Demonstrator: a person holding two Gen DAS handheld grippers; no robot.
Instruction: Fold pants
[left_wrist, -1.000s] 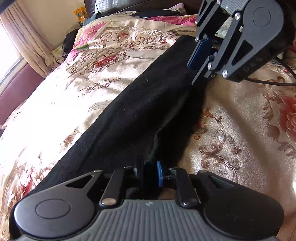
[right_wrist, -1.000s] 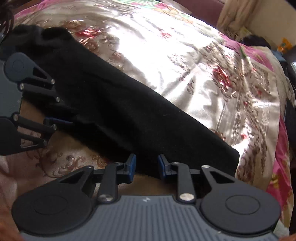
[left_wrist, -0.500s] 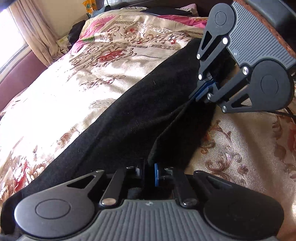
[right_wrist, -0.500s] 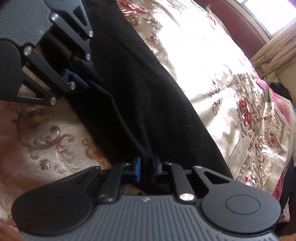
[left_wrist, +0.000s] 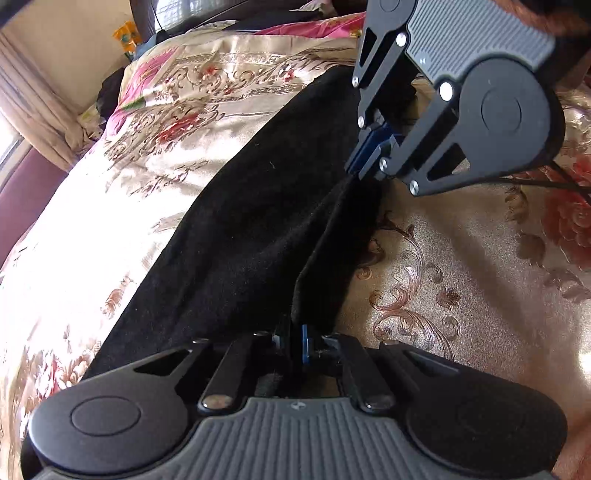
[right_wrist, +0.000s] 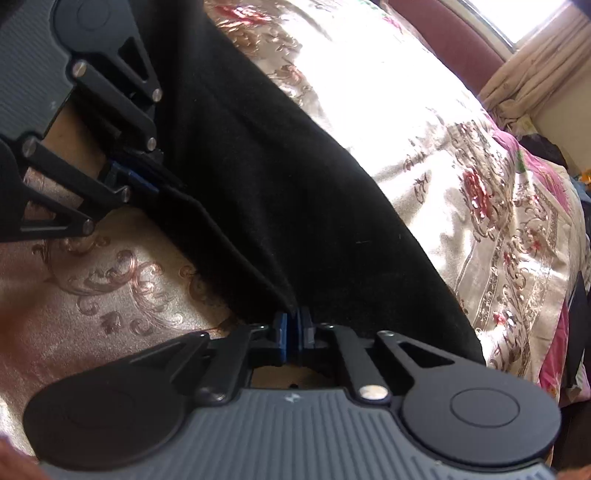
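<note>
Two grippers, left gripper (left_wrist: 293, 338) and right gripper (right_wrist: 294, 332), both clamped on one black pants (left_wrist: 258, 229) edge.

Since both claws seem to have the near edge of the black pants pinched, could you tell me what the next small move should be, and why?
Probably lift both claws together and carry the edge across. The left claw is shut on the pants, and the right claw, its jaws opening slightly, still pinches the same edge, already raised off the bedspread. The rest of the pants lies flat.
</note>
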